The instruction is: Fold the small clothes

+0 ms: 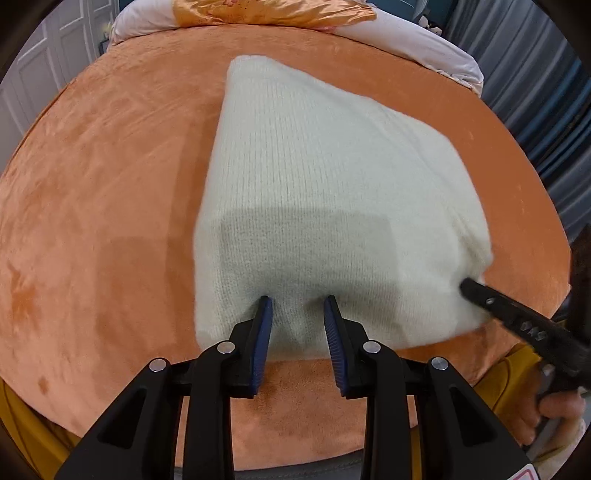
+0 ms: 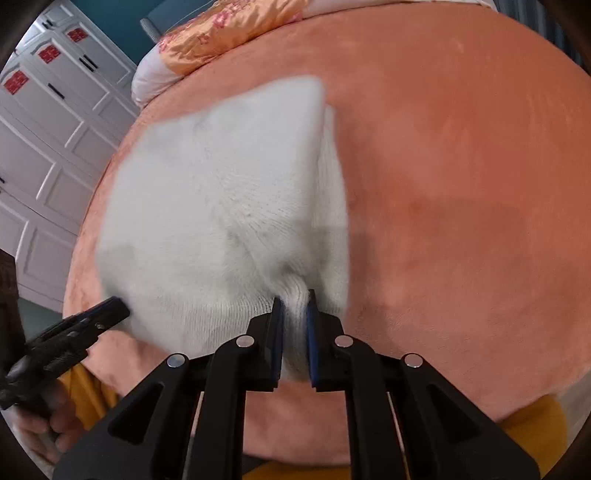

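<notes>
**Folding the little white sweater on the bed**

Holding the near edge of the white sweater [image 1: 332, 192] with both tongs, I am in the middle of a fold. It lies on the orange blanket [image 1: 103, 192]. My right tongs [image 2: 294, 299] pinch a bunch of knit tight. My left tongs [image 1: 297, 301] are partly open, tips pressed into the wool. Next, I think, I lift this edge and carry it over to the far side, keeping both corners level.

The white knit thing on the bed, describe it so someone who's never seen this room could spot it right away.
Find the bed with the orange plush cover. Lying on it, near the front edge, is a folded cream knit sweater, with both grippers at its near edge. It is the only pale, ribbed, fuzzy item there; the shiny orange pillow sits far behind.
</notes>
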Tool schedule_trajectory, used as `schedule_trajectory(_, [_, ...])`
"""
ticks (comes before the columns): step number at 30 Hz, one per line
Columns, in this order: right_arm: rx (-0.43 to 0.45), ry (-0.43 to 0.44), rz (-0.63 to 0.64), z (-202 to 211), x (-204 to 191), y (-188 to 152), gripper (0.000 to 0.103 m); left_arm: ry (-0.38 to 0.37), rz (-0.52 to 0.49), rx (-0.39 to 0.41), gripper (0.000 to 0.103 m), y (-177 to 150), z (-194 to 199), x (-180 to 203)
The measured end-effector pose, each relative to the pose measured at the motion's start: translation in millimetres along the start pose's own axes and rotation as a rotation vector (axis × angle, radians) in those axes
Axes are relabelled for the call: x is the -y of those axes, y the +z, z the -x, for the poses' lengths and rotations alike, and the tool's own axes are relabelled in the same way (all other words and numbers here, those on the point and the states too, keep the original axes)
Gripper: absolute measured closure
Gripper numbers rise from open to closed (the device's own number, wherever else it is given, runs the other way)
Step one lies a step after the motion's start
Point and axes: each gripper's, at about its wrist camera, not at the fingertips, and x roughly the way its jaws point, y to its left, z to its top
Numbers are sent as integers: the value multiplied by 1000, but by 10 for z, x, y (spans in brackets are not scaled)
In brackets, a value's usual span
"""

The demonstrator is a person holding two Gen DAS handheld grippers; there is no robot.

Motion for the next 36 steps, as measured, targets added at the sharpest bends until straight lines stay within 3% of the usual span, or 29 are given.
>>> schedule_trajectory(4, [13,51,-39,290,-35,97,88,-20,0,27,74,7,196,1])
schedule_trajectory(8, [92,-15,47,660,-229,234,88,-32,2,98,74,102,459,54])
schedule_trajectory(10, [96,-8,120,693,-441,323,88,-32,-8,130,74,195,542,132])
schedule_trajectory(14, [25,-101,252,333,-755,395,89,-3,-16,104,74,332,384,239])
schedule_trajectory(17, [-81,-196,266,-147,-625,345,95,27,-13,59,74,349,206,233])
schedule_trajectory(20, [-78,-179,243,-158,-605,376,95,64,-37,59,74,321,113,231])
schedule_trajectory(24, [-15,-140,222,249,-653,375,91,105,-73,65,74,302,110,304])
schedule_trajectory(26, [-24,-124,195,331,-572,310,91,107,-73,68,73,291,111,305])
schedule_trajectory(30, [-121,-145,156,-53,-361,128,94,107,-79,66,73,284,101,327])
schedule_trajectory(32, [-108,-125,137,-107,-353,110,95,113,-88,65,73,267,104,345])
schedule_trajectory(36, [-64,-92,139,178,-525,237,90,88,-78,51,73,218,163,305])
